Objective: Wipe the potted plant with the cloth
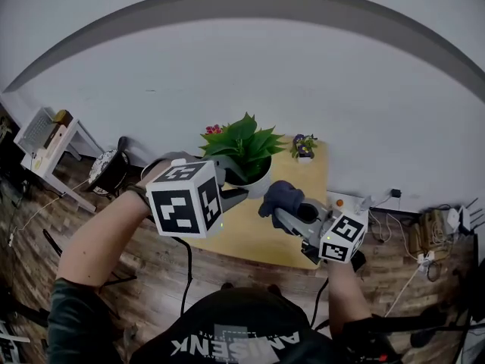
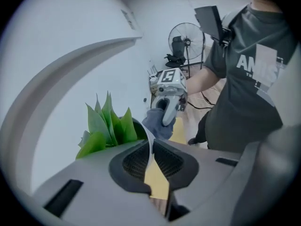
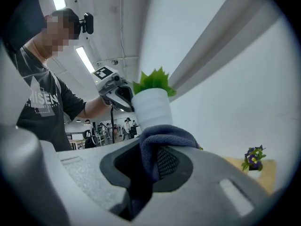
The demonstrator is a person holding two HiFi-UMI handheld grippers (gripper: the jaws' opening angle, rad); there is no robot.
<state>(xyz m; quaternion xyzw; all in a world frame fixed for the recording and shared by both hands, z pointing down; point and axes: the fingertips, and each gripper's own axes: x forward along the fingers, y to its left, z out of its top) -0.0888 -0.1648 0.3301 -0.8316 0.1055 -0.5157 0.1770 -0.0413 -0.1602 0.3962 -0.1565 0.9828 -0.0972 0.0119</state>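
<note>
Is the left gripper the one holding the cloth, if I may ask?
No, the dark cloth is clamped in the right gripper, while the left gripper pinches the rim of the white pot.

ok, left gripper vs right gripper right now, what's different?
The left gripper grips the thin rim of the white pot; the right gripper grips the bunched dark blue cloth. The left gripper's pads show mostly bare beside the rim; cloth covers much of the right gripper's. Both are shut on something, close to the pot.
</note>
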